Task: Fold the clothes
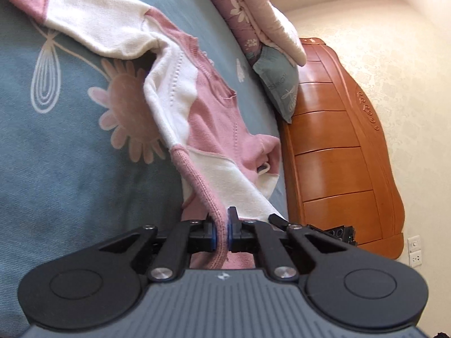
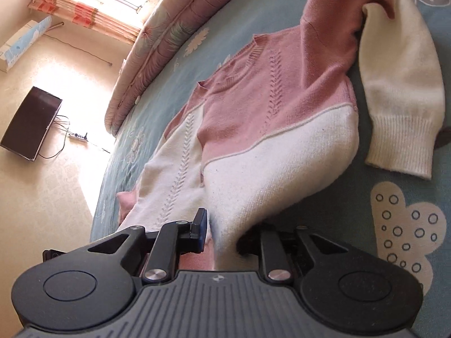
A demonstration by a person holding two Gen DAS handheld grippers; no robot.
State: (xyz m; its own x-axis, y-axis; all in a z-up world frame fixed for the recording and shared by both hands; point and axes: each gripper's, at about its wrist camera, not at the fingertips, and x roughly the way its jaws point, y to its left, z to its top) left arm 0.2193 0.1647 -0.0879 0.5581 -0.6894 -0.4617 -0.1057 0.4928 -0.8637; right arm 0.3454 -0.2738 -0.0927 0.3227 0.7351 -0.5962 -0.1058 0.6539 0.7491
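A pink and white knit sweater (image 2: 267, 107) lies on the blue flowered bedspread (image 2: 394, 186). It also shows in the left wrist view (image 1: 208, 118), bunched lengthwise. My left gripper (image 1: 222, 232) is shut on the sweater's pink ribbed hem and lifts it off the bed. My right gripper (image 2: 222, 231) is shut on the sweater's white bottom edge; the cloth drapes over and hides its right finger. One white sleeve (image 2: 400, 90) lies folded back beside the body at the right.
A rolled floral quilt (image 2: 169, 36) lies along the far side of the bed. A blue pillow (image 1: 279, 81) leans on the wooden headboard (image 1: 338, 152). A dark screen (image 2: 31, 124) and a power strip (image 2: 77, 136) are on the floor beyond the bed.
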